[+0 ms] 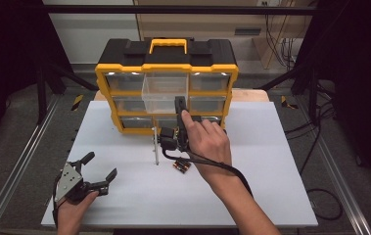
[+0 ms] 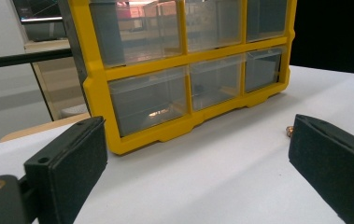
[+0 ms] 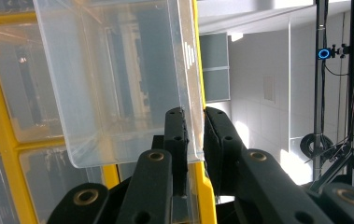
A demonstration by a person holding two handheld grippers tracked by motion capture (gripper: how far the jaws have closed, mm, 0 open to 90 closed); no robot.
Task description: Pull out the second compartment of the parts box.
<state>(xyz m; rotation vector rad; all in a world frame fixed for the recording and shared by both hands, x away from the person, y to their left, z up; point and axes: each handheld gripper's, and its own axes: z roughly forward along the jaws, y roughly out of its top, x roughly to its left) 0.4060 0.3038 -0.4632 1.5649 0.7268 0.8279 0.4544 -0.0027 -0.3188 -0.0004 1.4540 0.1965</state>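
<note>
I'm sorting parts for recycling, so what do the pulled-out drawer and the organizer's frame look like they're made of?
Pulled-out drawer: likely clear, glossy plastic; the cabinet shows through its thin walls. Organizer frame: seemingly opaque yellow moulded plastic, smooth with a slight sheen.

The pulled-out clear drawer (image 1: pixel 165 93) juts from the yellow organizer (image 1: pixel 102 81), while batteries (image 1: pixel 182 166) lie on the open white table (image 1: pixel 271 186).

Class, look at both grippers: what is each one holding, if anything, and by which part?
The right gripper pinches the clear plastic drawer by its thin side wall, near the front corner. The left gripper stands open over the table, holding nothing.
</note>
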